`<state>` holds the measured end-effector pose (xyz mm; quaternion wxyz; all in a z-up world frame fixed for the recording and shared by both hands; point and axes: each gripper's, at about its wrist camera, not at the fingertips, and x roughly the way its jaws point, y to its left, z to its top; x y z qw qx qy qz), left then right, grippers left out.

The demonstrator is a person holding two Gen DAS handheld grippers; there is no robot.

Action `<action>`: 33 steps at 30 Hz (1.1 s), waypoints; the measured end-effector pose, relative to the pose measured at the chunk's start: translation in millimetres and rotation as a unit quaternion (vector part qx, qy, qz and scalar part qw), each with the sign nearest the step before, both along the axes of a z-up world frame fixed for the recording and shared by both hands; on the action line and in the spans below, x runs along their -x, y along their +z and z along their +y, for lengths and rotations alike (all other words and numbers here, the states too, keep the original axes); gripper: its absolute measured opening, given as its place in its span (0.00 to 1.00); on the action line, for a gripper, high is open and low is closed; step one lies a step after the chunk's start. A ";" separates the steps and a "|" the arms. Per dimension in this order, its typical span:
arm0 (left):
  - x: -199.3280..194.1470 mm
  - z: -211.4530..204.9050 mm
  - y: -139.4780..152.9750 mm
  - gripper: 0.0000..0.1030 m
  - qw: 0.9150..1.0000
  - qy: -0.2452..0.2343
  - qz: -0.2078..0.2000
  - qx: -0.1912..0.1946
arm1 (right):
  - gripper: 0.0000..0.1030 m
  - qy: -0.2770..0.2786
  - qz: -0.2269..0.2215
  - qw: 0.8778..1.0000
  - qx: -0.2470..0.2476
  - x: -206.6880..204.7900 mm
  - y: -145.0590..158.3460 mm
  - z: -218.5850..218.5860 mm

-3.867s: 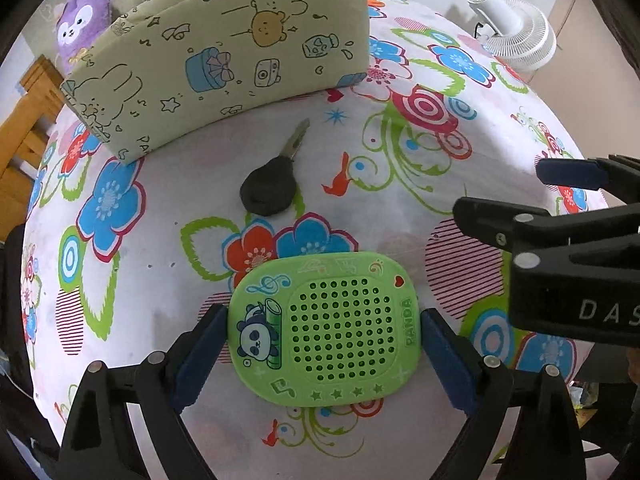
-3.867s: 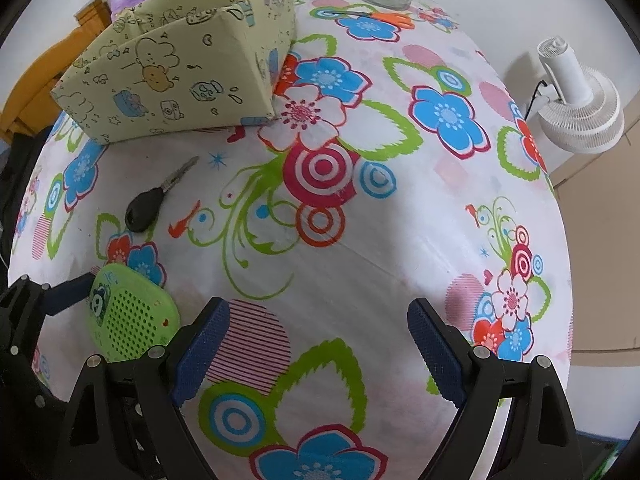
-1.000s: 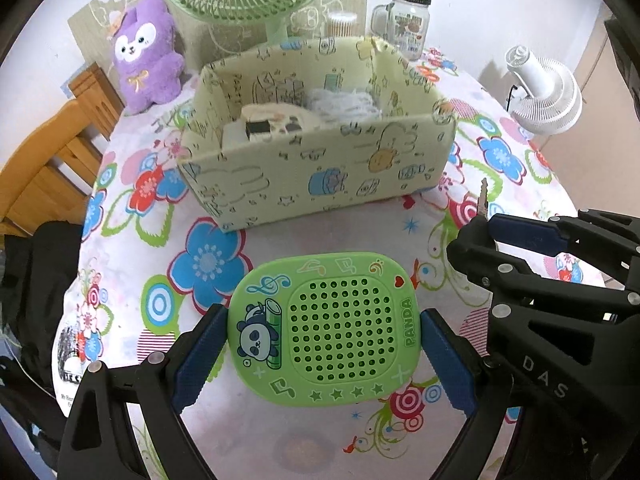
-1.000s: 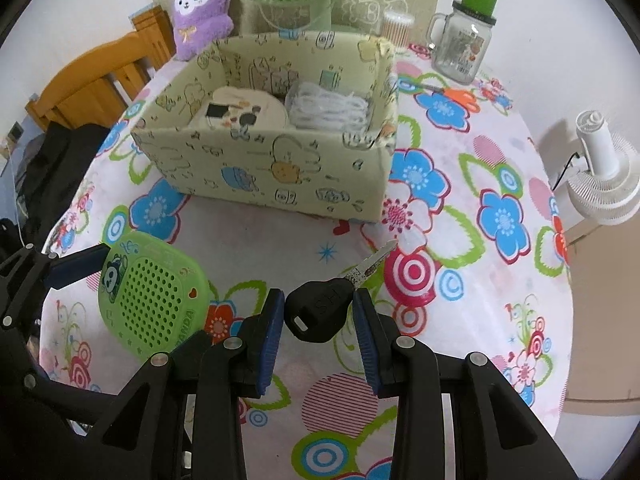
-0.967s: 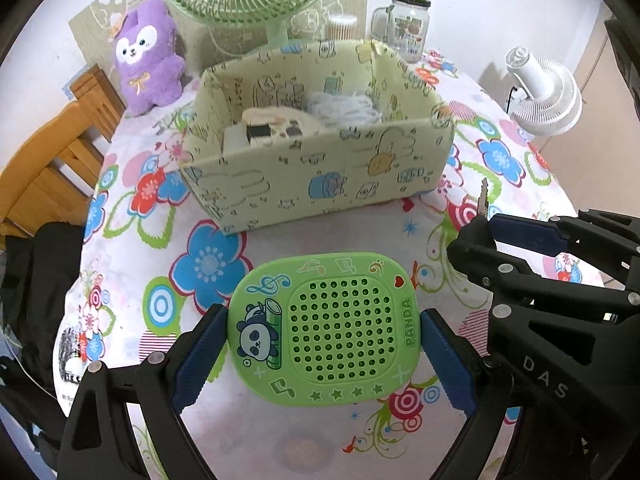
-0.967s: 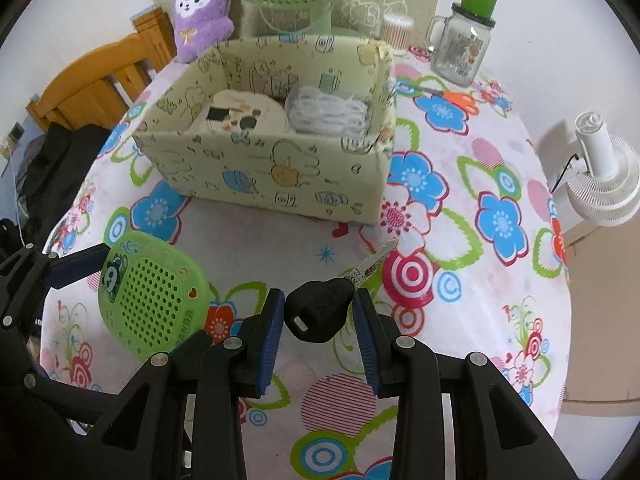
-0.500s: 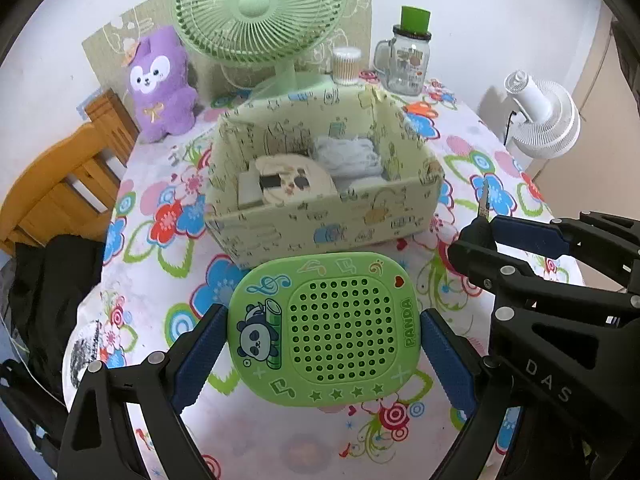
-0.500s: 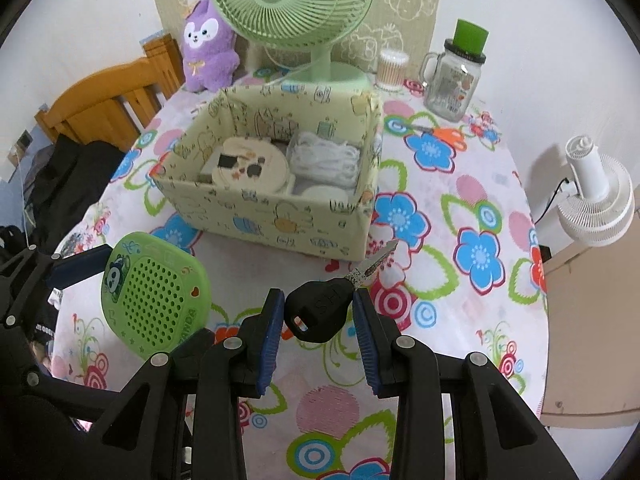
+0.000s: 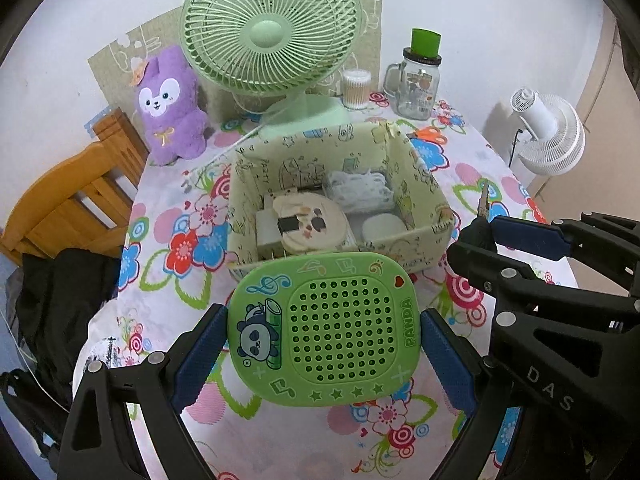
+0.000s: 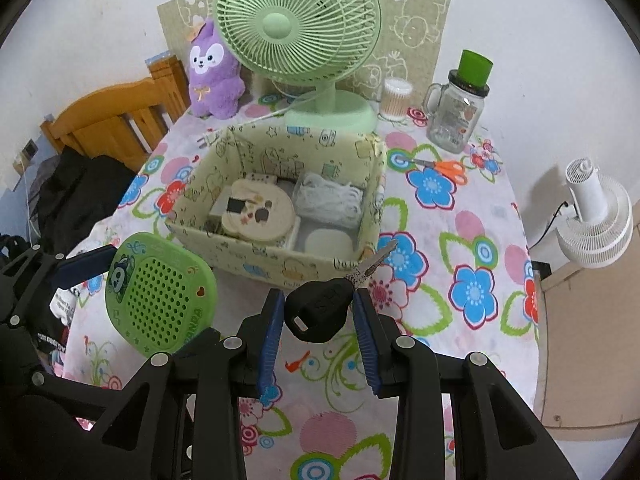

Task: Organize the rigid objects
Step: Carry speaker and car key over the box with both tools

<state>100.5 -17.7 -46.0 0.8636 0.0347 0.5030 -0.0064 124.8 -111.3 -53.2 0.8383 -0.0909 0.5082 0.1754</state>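
My left gripper (image 9: 322, 334) is shut on a green panda speaker (image 9: 325, 330), held above the table just short of the pale yellow storage box (image 9: 436, 216). The speaker also shows in the right wrist view (image 10: 158, 290). My right gripper (image 10: 318, 312) is shut on a black-headed car key (image 10: 320, 310), blade pointing toward the box (image 10: 280, 264). The key tip shows in the left wrist view (image 9: 484, 200). The box holds a round cream case (image 10: 258, 210), white cords (image 10: 330, 198) and a white pad (image 10: 328, 246).
A green desk fan (image 10: 298, 24), a purple plush (image 10: 214, 74), a glass jar with green lid (image 10: 458, 116), a cotton swab tub (image 10: 396, 98) and orange scissors (image 10: 446, 168) stand behind the box. A white fan (image 10: 596, 224) and a wooden chair (image 10: 112, 120) flank the table.
Both grippers have risen and drawn closer over the box with speaker and key still held. The box interior shows more fully and the desk fan has come into full view.
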 end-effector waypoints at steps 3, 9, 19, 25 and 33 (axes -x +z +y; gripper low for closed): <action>-5.4 1.8 3.3 0.92 1.000 0.000 -0.003 -0.001 | 0.37 -0.001 -0.002 1.000 -0.003 -5.0 2.4 1.0; -16.6 5.3 7.7 0.92 1.000 0.002 -0.006 -0.003 | 0.37 -0.004 -0.004 1.000 -0.008 -17.5 5.6 4.8; -40.9 5.7 10.6 0.92 1.000 -0.003 -0.010 -0.004 | 0.37 -0.007 -0.007 1.000 -0.017 -40.8 7.7 9.4; -54.9 6.8 9.4 0.92 1.000 -0.006 -0.010 -0.002 | 0.37 -0.011 -0.007 1.000 -0.017 -54.7 6.7 9.8; -72.8 10.7 6.0 0.92 1.000 -0.007 -0.007 0.000 | 0.37 -0.017 -0.003 1.000 -0.019 -75.3 1.5 11.1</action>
